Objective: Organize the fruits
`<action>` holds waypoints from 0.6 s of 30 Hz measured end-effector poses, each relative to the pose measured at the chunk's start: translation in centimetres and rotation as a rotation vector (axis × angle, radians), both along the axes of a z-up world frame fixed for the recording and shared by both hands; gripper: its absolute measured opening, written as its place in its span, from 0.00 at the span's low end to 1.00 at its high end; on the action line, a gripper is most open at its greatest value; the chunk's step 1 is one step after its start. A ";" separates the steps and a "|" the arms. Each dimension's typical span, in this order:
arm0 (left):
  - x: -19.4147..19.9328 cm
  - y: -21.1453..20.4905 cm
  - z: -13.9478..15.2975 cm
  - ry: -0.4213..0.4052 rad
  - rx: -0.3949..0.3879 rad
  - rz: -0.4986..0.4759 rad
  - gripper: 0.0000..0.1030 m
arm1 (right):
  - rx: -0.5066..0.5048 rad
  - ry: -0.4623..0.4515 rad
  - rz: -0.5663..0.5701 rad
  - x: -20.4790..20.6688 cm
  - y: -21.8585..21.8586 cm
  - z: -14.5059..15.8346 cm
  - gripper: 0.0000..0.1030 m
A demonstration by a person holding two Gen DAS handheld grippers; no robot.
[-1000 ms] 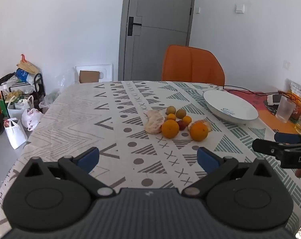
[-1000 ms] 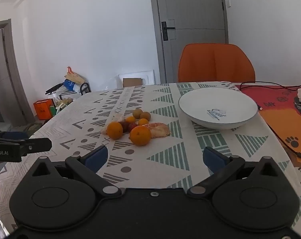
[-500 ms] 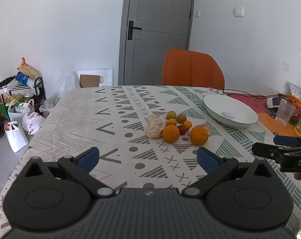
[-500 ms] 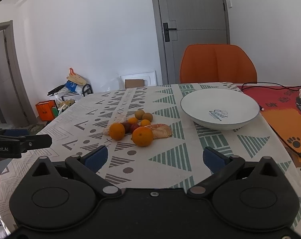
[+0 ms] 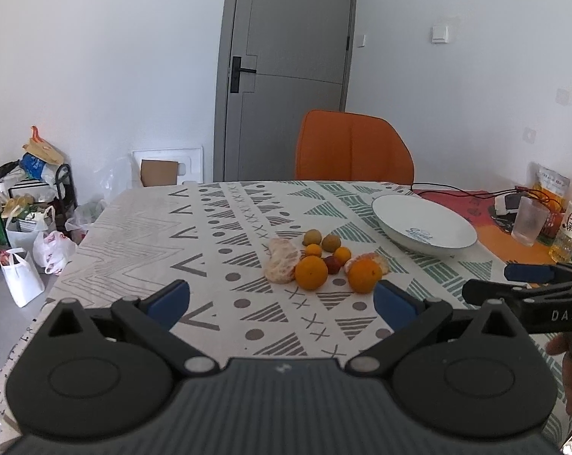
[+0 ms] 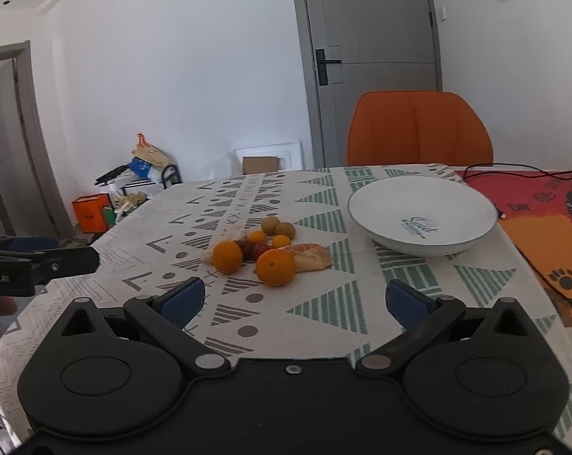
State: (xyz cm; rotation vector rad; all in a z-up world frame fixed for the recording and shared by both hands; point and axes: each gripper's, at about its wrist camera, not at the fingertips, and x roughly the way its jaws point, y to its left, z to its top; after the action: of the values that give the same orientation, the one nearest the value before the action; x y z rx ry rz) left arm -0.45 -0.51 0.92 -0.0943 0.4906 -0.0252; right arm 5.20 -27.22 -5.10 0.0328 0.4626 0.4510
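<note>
fruits heaped mid-desk, both grippers held wide and empty

fruits (image 5: pixel 323 261) lie in a tight cluster near the middle of the desk (image 5: pixel 179 242), on a cloth printed with grey and green triangles, dots and crosses. nearest the cameras, the left gripper (image 5: pixel 282 299) has its blue-padded fingers spread wide with nothing between them, above the near edge of the cloth. the right gripper (image 6: pixel 293 299) is likewise spread wide and empty; in the left wrist view it shows at the right edge, with part of a hand beneath it.

in the cluster, two large oranges (image 6: pixel 275 267) sit at the front, with peeled citrus segments (image 6: pixel 310 256) touching the right-hand one. a pale peeled piece (image 5: pixel 282 265) lies at the left side. behind the oranges are small dark red fruits (image 6: pixel 261 249), two small orange ones and, farthest back, two brownish-green round ones (image 6: pixel 278 227).

a white bowl (image 6: pixel 392 204) with a blue mark inside stands to the right of the heap, apart from it and empty. beyond it, a red and orange mat with paw prints (image 6: pixel 551 227) covers the desk's right side, with black cables, a clear cup (image 5: pixel 528 222) and a bottle (image 5: pixel 570 223).

at the desk's far edge stands an orange chair (image 5: pixel 354 148). behind it is a grey door (image 5: pixel 289 72) in a white wall. bags and boxes (image 5: pixel 24 220) crowd the floor at the left.
</note>
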 end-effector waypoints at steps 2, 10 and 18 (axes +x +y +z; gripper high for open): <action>0.3 0.2 -0.1 0.002 -0.030 0.001 0.98 | 0.009 -0.002 0.004 0.1 0.0 0.0 1.00; 2.1 1.0 -0.5 0.004 -0.097 0.013 0.95 | 0.046 0.021 0.015 1.9 0.0 -0.5 1.00; 4.4 1.4 -1.8 0.019 -0.031 0.017 0.79 | 0.050 0.043 0.023 3.6 0.6 -1.2 0.92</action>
State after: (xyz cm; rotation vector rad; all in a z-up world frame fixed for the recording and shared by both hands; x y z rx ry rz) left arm 3.96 0.84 -0.91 -0.1289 0.5085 -0.0147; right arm 8.84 -26.59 -6.31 0.0856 0.4943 0.4852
